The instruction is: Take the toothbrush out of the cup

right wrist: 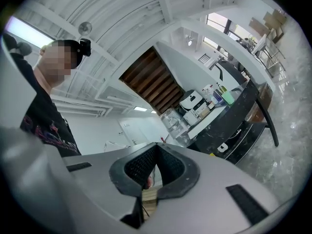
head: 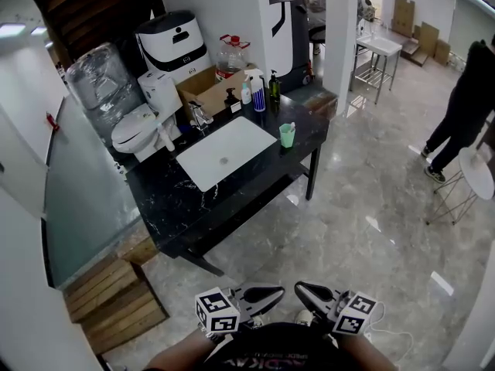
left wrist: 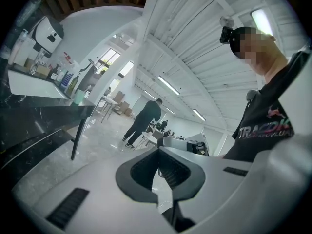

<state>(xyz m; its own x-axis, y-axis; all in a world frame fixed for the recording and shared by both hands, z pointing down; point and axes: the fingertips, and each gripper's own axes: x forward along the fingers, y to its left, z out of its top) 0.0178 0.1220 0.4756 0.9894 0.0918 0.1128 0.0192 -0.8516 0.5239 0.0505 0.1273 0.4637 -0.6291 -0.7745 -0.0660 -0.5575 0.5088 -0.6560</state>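
Colour and pattern record: desk area and tools.
The desk (head: 193, 207) is black stone with thin white veining; sink (head: 224, 154) plain white. Cup (head: 287, 136) pale green; toothbrush (head: 291, 126) whitish, finer colour not discernible. Floor (head: 363, 230) glossy grey, marbled. Left hand-held gripper (head: 278, 291) and right hand-held gripper (head: 300, 289): dark grey jaws, white body patterned with black square markers.

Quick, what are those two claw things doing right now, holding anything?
Left gripper: shut, holding nothing.
Right gripper: shut, holding nothing.
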